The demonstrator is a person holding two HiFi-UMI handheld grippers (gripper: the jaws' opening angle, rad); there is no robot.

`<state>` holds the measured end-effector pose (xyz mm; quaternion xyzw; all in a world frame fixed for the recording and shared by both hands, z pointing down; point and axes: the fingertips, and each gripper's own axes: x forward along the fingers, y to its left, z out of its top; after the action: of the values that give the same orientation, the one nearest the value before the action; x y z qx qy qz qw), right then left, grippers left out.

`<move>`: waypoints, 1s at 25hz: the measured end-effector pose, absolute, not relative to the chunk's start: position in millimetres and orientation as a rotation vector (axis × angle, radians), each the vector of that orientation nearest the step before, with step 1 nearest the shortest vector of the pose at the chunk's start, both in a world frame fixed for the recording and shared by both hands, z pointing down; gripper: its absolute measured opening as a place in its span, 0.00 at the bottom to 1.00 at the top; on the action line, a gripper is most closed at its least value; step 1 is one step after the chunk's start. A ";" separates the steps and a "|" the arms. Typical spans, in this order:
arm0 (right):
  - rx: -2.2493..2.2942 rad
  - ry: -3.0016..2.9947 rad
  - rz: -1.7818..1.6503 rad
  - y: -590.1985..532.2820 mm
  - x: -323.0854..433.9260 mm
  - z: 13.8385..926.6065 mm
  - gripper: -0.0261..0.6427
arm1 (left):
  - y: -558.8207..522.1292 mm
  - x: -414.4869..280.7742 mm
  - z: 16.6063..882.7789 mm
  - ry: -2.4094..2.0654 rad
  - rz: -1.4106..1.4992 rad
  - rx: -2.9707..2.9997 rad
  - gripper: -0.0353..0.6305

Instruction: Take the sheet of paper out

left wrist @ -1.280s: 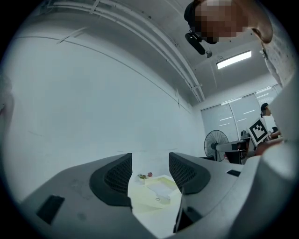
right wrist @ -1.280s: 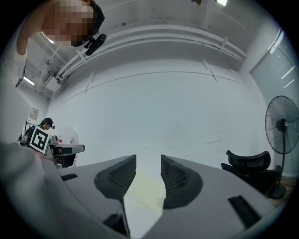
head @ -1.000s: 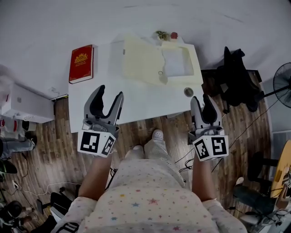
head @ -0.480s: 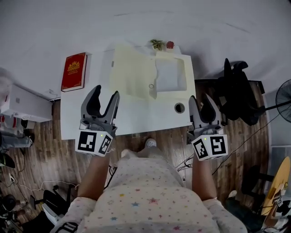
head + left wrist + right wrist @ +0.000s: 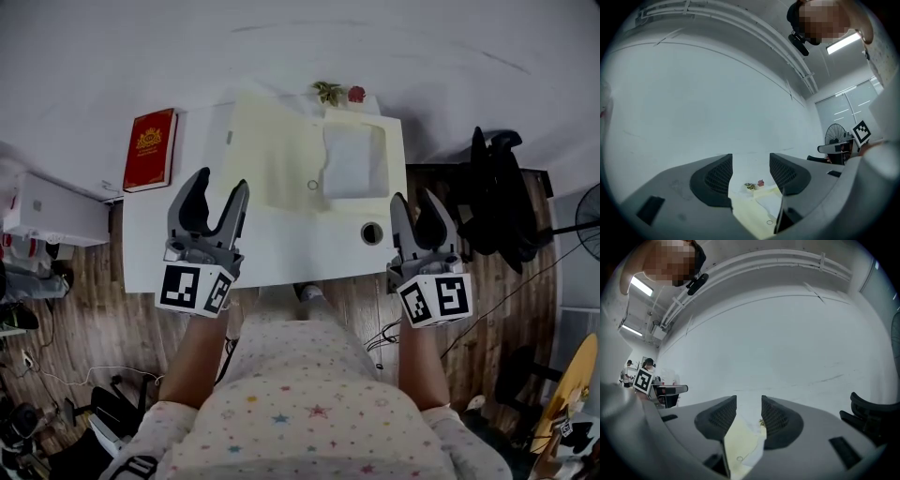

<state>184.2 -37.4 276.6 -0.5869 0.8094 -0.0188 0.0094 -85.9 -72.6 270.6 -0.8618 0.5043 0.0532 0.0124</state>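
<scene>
A cream envelope (image 5: pixel 272 159) lies flat at the back of the white table (image 5: pixel 281 244), its flap open. A white sheet of paper (image 5: pixel 353 161) lies in its right part. The envelope's round clasp (image 5: pixel 312 185) sits near the middle. My left gripper (image 5: pixel 220 185) is open and empty, its tips over the table's front left, short of the envelope. My right gripper (image 5: pixel 413 200) hangs open and empty just off the table's right front corner. The left gripper view shows the envelope (image 5: pixel 752 213) and the sheet (image 5: pixel 771 202) between the jaws. In the right gripper view the envelope (image 5: pixel 740 441) lies ahead.
A red book (image 5: pixel 150 148) lies at the table's left end. A small plant (image 5: pixel 328 91) and a red object (image 5: pixel 356 94) stand at the far edge. A round hole (image 5: pixel 372 232) is near the right front. A black chair (image 5: pixel 502 197) stands to the right, a white cabinet (image 5: pixel 47 220) to the left.
Both grippers have come forward towards the table, the left one now over its front edge. Both stay open and empty. The envelope and the sheet have not moved.
</scene>
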 end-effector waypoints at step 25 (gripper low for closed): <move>-1.850 2.518 -0.190 -165.1 161.6 292.2 0.39 | -200.1 -96.5 289.1 1.541 0.145 -2.750 0.46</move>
<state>161.6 -165.1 292.2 -0.5910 0.8044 -0.0608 0.0054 -96.5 -200.1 289.1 -0.8715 0.4882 0.0459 -0.0070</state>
